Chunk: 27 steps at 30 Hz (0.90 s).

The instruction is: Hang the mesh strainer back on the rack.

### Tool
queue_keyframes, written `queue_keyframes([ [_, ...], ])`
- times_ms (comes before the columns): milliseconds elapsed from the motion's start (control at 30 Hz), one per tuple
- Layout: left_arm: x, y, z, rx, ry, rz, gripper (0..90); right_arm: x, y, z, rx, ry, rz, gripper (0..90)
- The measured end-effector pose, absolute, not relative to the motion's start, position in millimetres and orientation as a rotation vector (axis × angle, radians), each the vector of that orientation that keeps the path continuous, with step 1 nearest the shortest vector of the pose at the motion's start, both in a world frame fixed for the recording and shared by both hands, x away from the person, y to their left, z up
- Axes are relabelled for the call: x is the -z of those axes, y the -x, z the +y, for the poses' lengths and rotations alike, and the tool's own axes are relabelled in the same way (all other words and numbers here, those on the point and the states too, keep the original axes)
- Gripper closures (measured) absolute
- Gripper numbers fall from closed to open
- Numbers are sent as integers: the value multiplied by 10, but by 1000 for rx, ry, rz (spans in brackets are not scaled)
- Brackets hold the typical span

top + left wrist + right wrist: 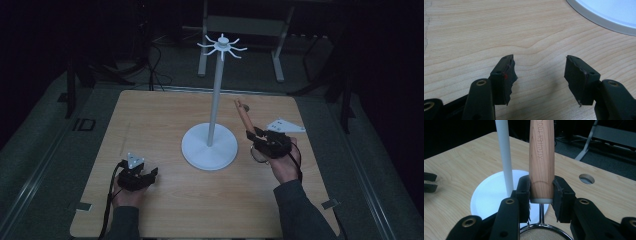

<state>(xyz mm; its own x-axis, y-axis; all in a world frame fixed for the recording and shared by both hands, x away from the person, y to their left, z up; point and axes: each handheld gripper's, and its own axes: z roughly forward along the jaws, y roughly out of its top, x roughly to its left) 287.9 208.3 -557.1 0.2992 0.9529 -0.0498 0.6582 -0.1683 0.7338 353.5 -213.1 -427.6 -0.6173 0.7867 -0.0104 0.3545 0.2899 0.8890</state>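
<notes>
Item: wooden-handled strainer [541,162], clamped by the right claw [541,195] at the handle's lower end, just above the metal ferrule; mesh bowl [541,235] hangs beneath the jaws.
Long axis: handle tilts up and away from the claw, free end toward the white hook stand [214,100].
Key relation: the stand's hook crown [222,46] lies up and left of the handle tip [241,105], well above it; pole just beside the handle.
Left claw [539,77]: open, empty, low over the desk [150,120], near the stand base [609,12].
Room: desk open around the base; right edge close to the right hand.
</notes>
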Motion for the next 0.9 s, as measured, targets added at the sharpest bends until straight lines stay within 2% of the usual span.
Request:
queue_keyframes([
  [900, 5571, -2882, 2080, -570, -1911, 1431, 416, 4077, -3538, -2101, -1355, -1026, 2089, 694],
])
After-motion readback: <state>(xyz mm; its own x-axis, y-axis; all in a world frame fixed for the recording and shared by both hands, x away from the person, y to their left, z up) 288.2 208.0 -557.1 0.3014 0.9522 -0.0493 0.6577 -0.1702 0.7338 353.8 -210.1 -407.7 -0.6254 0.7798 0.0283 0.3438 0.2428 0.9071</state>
